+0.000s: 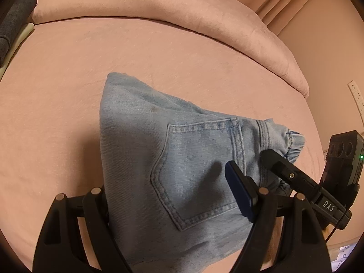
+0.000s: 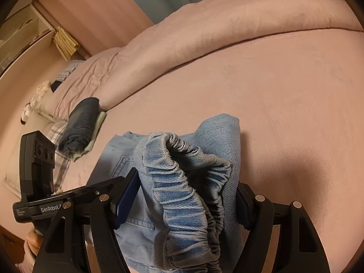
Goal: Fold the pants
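Light blue jeans (image 1: pixel 173 159) lie folded on the pink bed sheet (image 1: pixel 91 68), back pocket up, and drape over my left gripper (image 1: pixel 168 182). Its left finger is hidden under the denim; its right finger (image 1: pixel 238 191) lies on top. The jaws stand wide apart around the cloth. My right gripper (image 2: pixel 186 195) has the bunched elastic waistband (image 2: pixel 186 182) of the jeans (image 2: pixel 223 136) between its fingers, which press on it from both sides. The right gripper also shows in the left wrist view (image 1: pixel 295 177) at the waistband end.
A pink duvet (image 1: pixel 159 6) is rolled along the far side of the bed. A folded dark garment (image 2: pixel 79 122) lies on a pale cloth at the left. Pillows and soft toys (image 2: pixel 38 97) sit beyond it. A wall socket strip (image 1: pixel 357 95) is at right.
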A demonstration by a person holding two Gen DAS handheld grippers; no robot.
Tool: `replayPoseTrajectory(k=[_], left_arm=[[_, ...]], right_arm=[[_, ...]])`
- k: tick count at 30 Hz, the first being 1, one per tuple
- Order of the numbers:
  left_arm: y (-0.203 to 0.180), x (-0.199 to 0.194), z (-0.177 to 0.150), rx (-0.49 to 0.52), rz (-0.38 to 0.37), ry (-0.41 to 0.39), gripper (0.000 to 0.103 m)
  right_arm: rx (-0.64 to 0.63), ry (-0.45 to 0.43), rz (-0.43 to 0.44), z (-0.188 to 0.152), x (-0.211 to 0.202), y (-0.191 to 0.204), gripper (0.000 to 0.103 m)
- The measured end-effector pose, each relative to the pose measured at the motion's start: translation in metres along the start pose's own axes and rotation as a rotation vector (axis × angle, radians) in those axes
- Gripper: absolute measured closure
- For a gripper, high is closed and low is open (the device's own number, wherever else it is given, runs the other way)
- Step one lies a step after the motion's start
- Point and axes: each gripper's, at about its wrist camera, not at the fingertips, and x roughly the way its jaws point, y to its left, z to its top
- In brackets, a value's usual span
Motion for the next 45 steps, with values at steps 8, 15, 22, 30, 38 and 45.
replayPoseTrajectory(k=[8,15,22,30,38,45], left_arm=[[0.005,0.006,-0.001,0.004,0.031,0.016,0.023],[0.006,0.015,0.000,0.009,0.058,0.033,0.022],[0.003,0.018,0.001,0.033,0.095,0.037,0.020],[0.002,0.019,0.001,0.054,0.132,0.039,0.016],[-0.004,0.016,0.000,0.099,0.219,0.020,0.014],[-0.010,0.012,-0.003,0.163,0.295,-0.002,0.013]], right_arm=[[0.013,0.006,0.001,-0.001,0.004,-0.004,0.027],[0.009,0.009,-0.022,-0.001,0.006,-0.008,0.027],[-0.006,0.009,-0.063,-0.001,0.007,-0.008,0.027],[-0.039,0.002,-0.100,-0.003,0.004,-0.007,0.027],[-0.087,-0.009,-0.156,-0.005,0.000,0.005,0.027],[-0.140,-0.040,-0.237,-0.006,-0.007,0.014,0.023]])
